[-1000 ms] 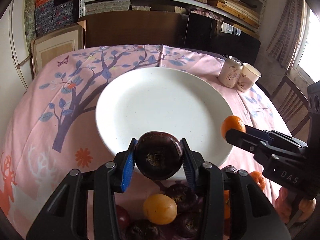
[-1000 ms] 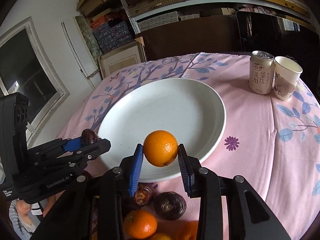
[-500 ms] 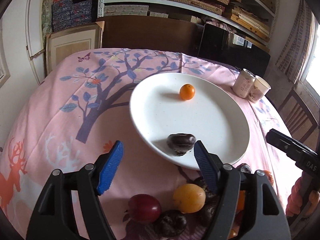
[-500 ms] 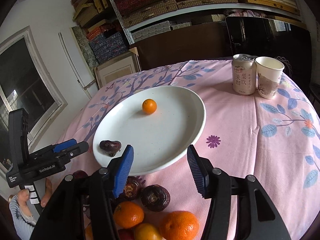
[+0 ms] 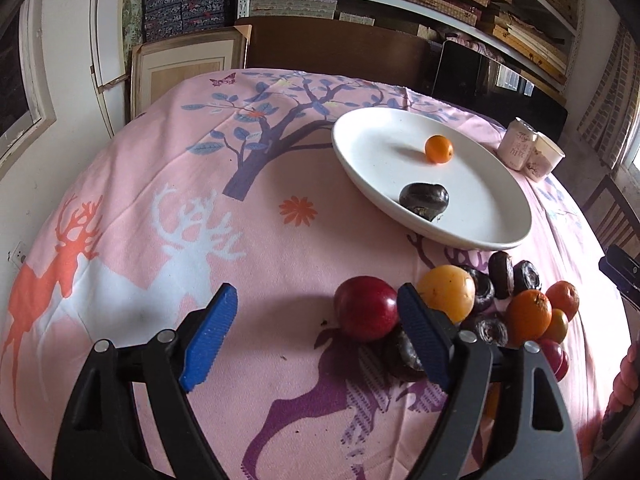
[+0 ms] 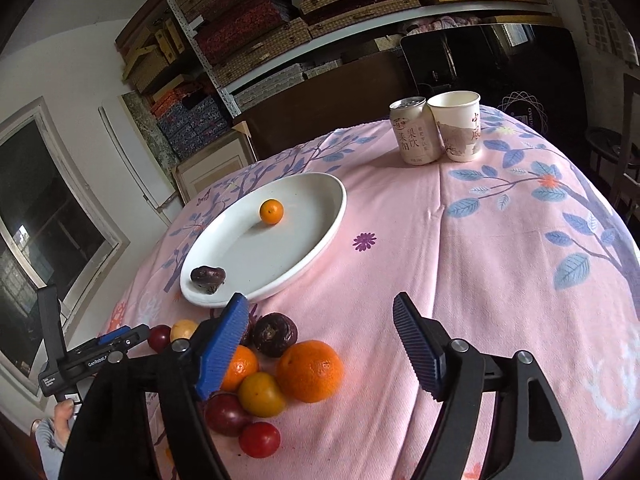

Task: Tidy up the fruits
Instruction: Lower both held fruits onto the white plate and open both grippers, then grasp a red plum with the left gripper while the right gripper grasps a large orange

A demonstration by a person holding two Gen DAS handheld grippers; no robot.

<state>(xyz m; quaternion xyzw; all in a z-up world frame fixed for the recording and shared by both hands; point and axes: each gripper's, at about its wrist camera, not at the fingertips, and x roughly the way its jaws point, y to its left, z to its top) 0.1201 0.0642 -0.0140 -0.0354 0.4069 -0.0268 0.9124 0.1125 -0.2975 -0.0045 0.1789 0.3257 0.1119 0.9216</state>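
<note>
Both my grippers, left (image 5: 312,336) and right (image 6: 324,344), are spread wide holding nothing. Plate (image 5: 500,200) at upper right has 1 orange (image 5: 439,149) and 1 dark fruit (image 5: 424,200).

Both views are evenly lit by soft daylight. In the right wrist view a window (image 6: 44,216) at the left shows bright panes; in the left wrist view overexposed glare sits at the right edge. Shadows are soft: a faint one lies left of the small orange (image 5: 439,149) on the white plate (image 5: 500,216), and a diffuse one on the tabletop (image 5: 200,184) beneath the near jaws. Fisheye distortion bows the shelves and tabletop rim; corners vignette black. Focus is sharp centrally, softening slightly toward the edges.
</note>
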